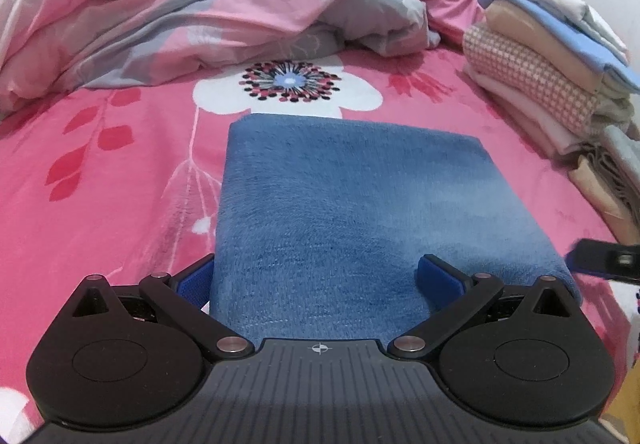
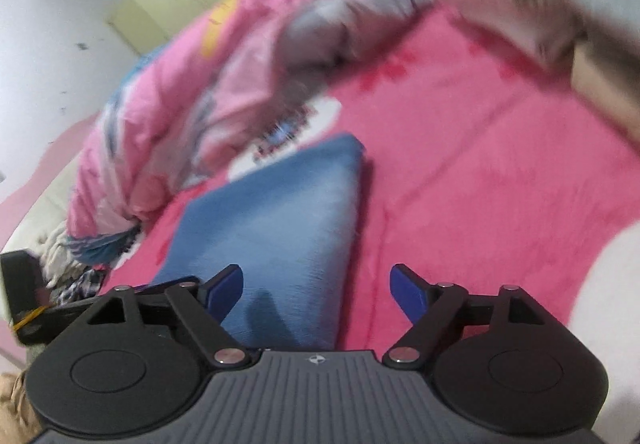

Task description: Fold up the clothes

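While the folded blue towel (image 1: 348, 212) lies flat on the pink floral bedsheet (image 1: 100, 172), both grippers hang over its near edge with their jaws spread wide.

Left wrist view: the left gripper (image 1: 316, 280) straddles the near end of the towel. Its blue fingertips (image 1: 438, 278) stand far apart; the left-hand one sits just outside the towel's left edge, and the right-hand one lies over the towel's surface near its right edge. Whether either pad touches the pile cannot be told, but nothing is pinched between them. The towel is a neat rectangle, one long edge running away toward a white flower printed on the sheet. At the right border of this view a dark part of the other gripper shows just beside the towel's near right corner.

Right wrist view (blurred): the right gripper (image 2: 316, 286) is likewise spread, and nothing is clamped. Its left pad overlies the towel's near corner; its right pad stands over bare pink sheet, clear of the towel. The towel appears here as a wedge narrowing toward its far corner.

Surroundings: a rumpled pink and grey quilt (image 1: 180, 12) is heaped across the far side of the bed, well apart from the towel. A stack of folded clothes (image 1: 552, 60) stands at the right, topped by white and light-blue pieces over a pink checked one.
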`<state>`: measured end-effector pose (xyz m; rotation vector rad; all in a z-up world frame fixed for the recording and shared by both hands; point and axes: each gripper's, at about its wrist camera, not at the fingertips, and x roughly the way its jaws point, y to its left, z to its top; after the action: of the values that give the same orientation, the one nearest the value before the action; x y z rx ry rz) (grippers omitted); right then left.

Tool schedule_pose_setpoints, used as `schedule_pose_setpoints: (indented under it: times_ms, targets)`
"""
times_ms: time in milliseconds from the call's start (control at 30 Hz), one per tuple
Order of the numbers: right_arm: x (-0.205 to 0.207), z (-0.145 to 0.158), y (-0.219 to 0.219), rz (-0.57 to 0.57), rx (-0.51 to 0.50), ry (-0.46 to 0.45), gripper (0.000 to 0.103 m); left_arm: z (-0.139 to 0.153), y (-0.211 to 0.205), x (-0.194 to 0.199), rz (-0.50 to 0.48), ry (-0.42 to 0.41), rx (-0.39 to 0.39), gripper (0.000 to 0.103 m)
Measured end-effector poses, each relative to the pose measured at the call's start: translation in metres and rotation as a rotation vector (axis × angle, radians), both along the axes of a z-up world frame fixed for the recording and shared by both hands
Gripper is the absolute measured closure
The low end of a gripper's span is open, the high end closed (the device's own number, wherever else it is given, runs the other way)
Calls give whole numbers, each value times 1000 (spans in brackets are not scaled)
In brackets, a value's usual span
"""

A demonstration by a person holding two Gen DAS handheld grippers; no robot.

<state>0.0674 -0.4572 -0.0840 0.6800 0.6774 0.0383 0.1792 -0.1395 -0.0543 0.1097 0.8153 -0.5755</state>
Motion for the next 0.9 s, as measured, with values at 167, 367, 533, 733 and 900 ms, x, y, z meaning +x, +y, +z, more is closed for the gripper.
schedule_pose_setpoints:
  times_ms: [167, 367, 533, 733, 900]
  targets:
    - [23, -2, 12, 26, -42, 51, 0, 1, -3, 1, -8, 7, 23, 0]
    - [38, 4, 27, 5, -119, 164, 0, 3, -6, 2, -9, 8, 52, 0]
    - [34, 4, 24, 9, -105, 172, 0, 4, -6, 1, -14, 0, 61, 0]
    - [23, -3, 3, 11, 30, 105, 0, 8, -12, -8, -27, -64, 114, 0]
    - [21, -7, -8, 40, 92, 77, 0, 9, -12, -1, -15, -13, 116, 0]
